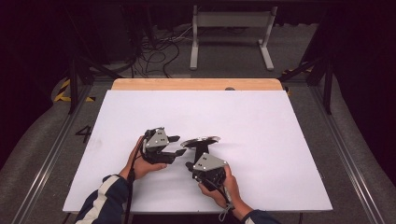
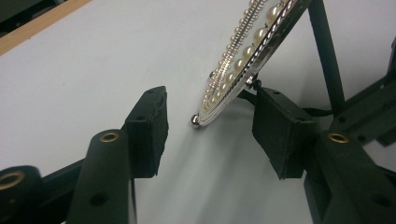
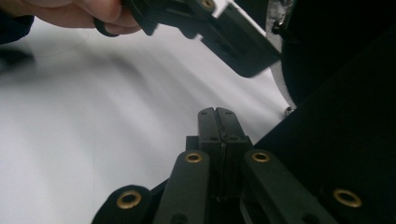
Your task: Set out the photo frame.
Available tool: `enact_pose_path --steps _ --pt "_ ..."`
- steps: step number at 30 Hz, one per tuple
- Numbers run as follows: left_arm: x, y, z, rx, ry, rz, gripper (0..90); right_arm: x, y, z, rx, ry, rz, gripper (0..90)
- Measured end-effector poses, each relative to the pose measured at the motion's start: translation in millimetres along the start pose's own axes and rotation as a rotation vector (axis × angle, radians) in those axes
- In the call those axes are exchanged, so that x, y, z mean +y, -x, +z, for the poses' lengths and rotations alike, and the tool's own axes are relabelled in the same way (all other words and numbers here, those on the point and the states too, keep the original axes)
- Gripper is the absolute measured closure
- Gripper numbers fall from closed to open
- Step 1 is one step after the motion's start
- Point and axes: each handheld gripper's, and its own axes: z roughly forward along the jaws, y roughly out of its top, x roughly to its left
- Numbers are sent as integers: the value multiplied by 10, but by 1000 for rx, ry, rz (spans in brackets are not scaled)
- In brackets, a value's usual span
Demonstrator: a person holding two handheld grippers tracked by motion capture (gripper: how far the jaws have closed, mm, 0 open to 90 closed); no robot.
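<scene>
While the mirror hides its stand, the right gripper is closed beneath it; the left gripper gapes beside its rim, far table bare.

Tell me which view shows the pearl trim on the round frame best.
The left gripper view: the pearl trim runs close along the round frame, each bead distinct. The high view shows the frame as a small silvery disc, no beads discernible. The right gripper view catches just a blurred edge.
</scene>
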Motion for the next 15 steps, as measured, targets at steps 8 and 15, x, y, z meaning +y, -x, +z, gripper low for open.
enact_pose_path --steps 8,15 --pt "-5 20 138 15 -28 10 689 -15 -80 83 -38 -19 -6 900" --pt "2 93 121 39 -42 81 770 -18 -88 75 -54 -41 -1 900"
